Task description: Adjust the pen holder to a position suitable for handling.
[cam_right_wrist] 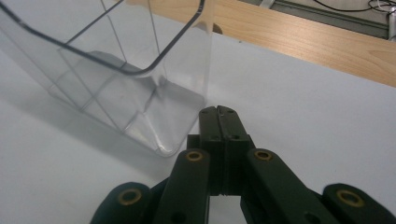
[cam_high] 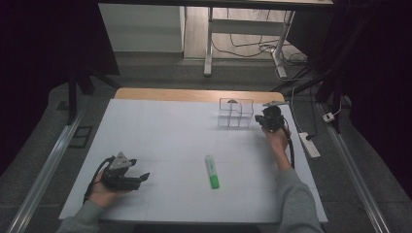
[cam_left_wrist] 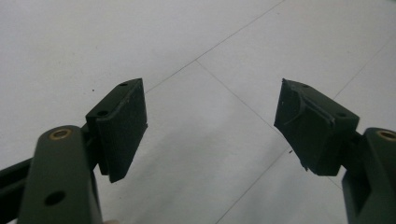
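On the white table (cam_high: 160,141) lie one green marker (cam_high: 212,172) at lower centre and one clear box (cam_high: 235,113) at upper centre, while the left gripper (cam_high: 142,177), lower left, has its jaws apart and the right gripper (cam_high: 258,118), just beside the box, has its jaws pressed together on nothing.

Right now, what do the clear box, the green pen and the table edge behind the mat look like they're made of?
The box looks like clear, glossy hard plastic: you see its dividers and the mat through its walls. The pen seems to be smooth plastic, green with a paler cap end; too small to be sure. The table edge looks like light wood or a wood-grain laminate, matte.
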The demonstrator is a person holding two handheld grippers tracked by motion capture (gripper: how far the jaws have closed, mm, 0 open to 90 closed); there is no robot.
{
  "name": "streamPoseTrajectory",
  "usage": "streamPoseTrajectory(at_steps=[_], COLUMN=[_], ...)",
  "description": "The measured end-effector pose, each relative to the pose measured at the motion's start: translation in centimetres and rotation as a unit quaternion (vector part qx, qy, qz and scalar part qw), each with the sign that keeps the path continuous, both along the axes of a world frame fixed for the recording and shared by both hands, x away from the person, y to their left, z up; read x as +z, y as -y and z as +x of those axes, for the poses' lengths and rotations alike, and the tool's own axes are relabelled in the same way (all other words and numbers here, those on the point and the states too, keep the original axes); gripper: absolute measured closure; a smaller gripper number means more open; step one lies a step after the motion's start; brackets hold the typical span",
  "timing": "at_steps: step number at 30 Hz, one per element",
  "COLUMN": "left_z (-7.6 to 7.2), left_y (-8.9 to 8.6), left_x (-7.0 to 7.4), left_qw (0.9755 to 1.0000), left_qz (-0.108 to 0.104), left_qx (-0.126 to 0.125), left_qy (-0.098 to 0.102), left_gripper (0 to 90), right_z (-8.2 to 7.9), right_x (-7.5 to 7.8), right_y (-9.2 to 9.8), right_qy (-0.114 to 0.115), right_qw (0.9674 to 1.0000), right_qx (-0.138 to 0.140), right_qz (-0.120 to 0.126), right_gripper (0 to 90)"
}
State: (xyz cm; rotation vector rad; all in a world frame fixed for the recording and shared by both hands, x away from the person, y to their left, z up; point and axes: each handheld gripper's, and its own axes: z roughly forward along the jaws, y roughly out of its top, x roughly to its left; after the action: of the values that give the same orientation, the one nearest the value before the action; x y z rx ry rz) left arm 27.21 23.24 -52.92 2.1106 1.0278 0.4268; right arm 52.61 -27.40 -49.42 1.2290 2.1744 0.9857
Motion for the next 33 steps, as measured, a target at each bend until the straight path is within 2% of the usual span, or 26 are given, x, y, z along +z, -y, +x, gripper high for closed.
streamPoseTrajectory(at_steps=[6, 12, 14, 33], left_z=[0.1, 0.1, 0.2, 0.3], left_y=[-0.1, -0.1, -0.1, -0.1], left_x=[-0.1, -0.1, -0.1, -0.2], left_qw=[1.0000, 1.0000, 1.0000, 1.0000], left_qz=[0.000, 0.001, 0.002, 0.003], left_qx=[0.000, 0.002, 0.002, 0.001], left_qy=[-0.001, 0.000, 0.000, -0.004], left_gripper=[24.9, 24.9, 24.9, 24.9], right_z=[0.7, 1.1, 1.1, 1.5], right_x=[-0.1, -0.1, 0.1, -0.2], right_y=[0.1, -0.4, -0.7, -1.4], right_qy=[-0.004, 0.002, 0.003, 0.002], right_qw=[1.0000, 1.0000, 0.9999, 0.9998], right_qx=[0.000, 0.003, 0.006, 0.013], right_qz=[0.009, 0.007, 0.016, 0.015], right_gripper=[89.4, 89.3, 89.3, 89.4])
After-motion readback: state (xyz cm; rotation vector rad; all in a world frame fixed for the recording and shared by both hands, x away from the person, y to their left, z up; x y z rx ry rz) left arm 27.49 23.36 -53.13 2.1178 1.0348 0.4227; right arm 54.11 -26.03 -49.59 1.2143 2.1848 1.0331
